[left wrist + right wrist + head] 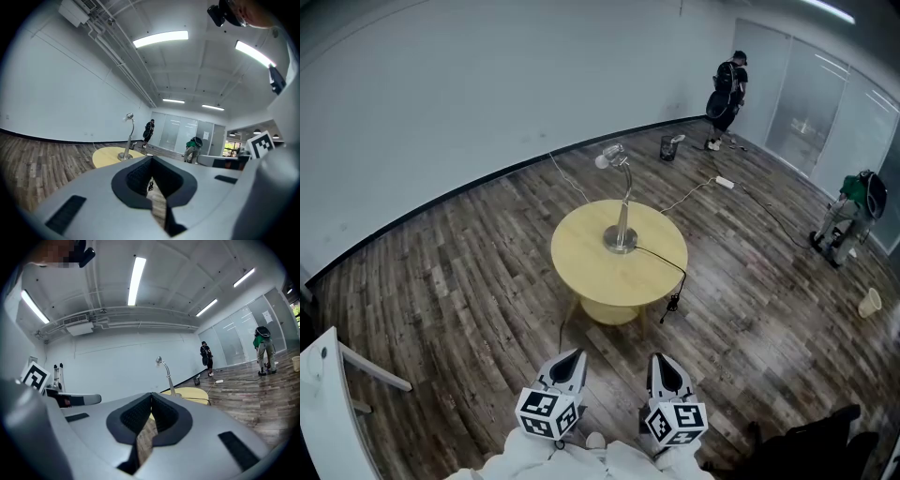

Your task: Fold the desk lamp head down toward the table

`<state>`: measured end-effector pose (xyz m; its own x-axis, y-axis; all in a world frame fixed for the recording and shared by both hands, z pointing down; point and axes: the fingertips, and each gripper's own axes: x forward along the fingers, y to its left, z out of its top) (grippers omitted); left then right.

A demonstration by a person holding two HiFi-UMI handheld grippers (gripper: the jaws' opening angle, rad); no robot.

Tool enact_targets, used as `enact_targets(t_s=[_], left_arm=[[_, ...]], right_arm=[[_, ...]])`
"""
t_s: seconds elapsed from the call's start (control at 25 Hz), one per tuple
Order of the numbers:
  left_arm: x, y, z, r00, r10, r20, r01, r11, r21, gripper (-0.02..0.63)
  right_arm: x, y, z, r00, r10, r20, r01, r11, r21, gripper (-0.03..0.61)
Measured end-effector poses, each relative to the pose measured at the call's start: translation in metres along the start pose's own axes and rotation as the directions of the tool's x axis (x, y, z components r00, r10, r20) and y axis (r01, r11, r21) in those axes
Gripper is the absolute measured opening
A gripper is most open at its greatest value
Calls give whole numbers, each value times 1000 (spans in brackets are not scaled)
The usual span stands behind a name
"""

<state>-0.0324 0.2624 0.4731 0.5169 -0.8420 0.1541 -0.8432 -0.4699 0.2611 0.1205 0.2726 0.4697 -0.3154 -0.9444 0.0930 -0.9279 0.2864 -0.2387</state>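
Desk lamp (622, 202): standing upright near the middle of the round table, just above the centre of the head view, neck rising and curving over toward the upper left. The head is looking small and washed out, so telling lit from unlit is not possible.
Table (581, 262): sitting at frame centre, well apart from both grippers, with the pedestal mostly hiding beneath the top.
Cable (667, 262): trailing from the lamp base to the right edge of the tabletop and dropping over it, with the far end getting lost below the table.
Left gripper (571, 357): poking in at the lower middle and pointing toward the table, jaws pressing tip to tip and gripping nothing.
Right gripper (662, 360): lying just beside the other on the right, jaws likewise meeting at the tips with nothing between.
Sleeves (581, 464): getting cut off by the bottom edge.
Left gripper view: showing the lamp small at centre left, with the near edge of the table disappearing behind the gripper body.
Right gripper view: hiding the lamp base behind the gripper body and leaving only neck and head showing.
Person (728, 92): standing at the upper right, too small for detail.
Figure in green (861, 194): bending at the right edge, hard to make out.
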Motion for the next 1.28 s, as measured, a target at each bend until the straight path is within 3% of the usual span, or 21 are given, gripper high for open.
enact_targets(t_s=[0.76,1.28], left_arm=[[65,27,5,1000,-6,-28,5,1000,-8,-2],[136,71,29,999,-18,-30,17,1000,-2,-2]], right_arm=[[67,-28,-3,999,5,-41,-5,1000,12,12],[152,-46,10,999,-1,-33,1,1000,13,12]])
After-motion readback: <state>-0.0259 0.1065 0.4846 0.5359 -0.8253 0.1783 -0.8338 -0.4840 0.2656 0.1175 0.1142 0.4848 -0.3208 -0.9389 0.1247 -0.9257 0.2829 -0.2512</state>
